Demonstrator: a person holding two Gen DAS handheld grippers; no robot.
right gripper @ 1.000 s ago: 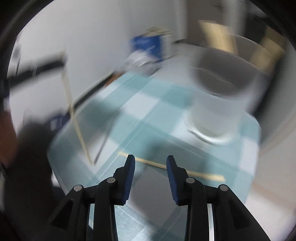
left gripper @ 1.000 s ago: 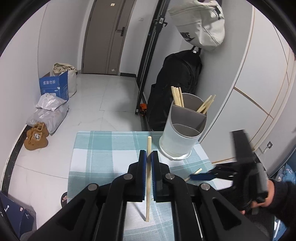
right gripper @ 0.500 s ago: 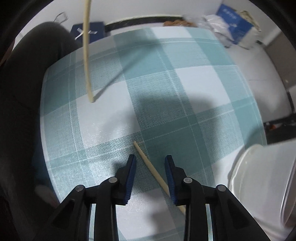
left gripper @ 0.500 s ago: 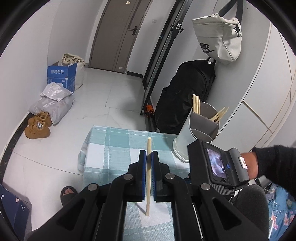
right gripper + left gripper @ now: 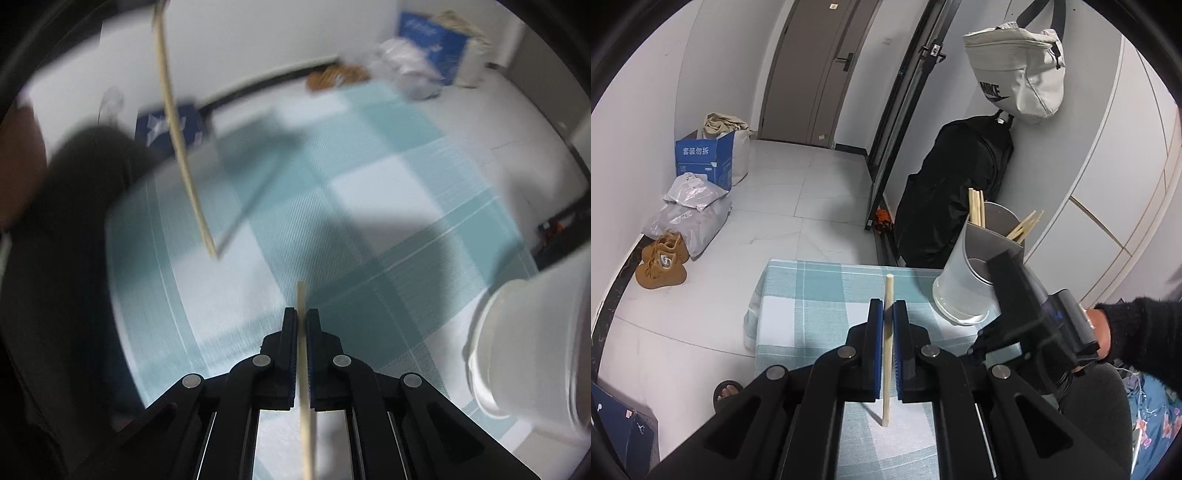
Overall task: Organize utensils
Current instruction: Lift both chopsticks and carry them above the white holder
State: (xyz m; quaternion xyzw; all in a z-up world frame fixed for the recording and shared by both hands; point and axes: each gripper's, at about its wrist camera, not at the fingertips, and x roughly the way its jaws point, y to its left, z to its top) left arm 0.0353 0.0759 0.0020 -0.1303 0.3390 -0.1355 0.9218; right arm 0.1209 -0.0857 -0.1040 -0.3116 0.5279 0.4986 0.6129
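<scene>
Chopsticks are the job here, and each gripper has one. Left gripper [image 5: 888, 312] is closed tight on a pale wooden chopstick [image 5: 887, 350]; the stick stands almost upright between the blue pads, top end above the fingertips, lower end just over the checked teal and white tablecloth [image 5: 812, 314]. In the right wrist view this same stick [image 5: 181, 147] hangs at upper left, its tip close to the cloth [image 5: 369, 221], w/ a thin shadow beside it.

Right gripper [image 5: 301, 321] has just been closing and its jaws are now pressed on a second chopstick [image 5: 303, 354]. This one runs along the fingers, one end a little past the fingertips, the other end going down out of the picture. The gripper points steeply down at the cloth. The picture is blurred, so I cannot tell if the stick touches the cloth.

Near the right edge of the table stands a white holder [image 5: 979, 273] w/ compartments; more chopsticks [image 5: 977, 206] lean in the back compartments, the front one looks empty. In the right wrist view the holder [image 5: 524, 354] is at lower right, apart from the gripper. In the left view a hand in a black sleeve [image 5: 1137, 332] holds the right gripper, just beside the holder.
</scene>
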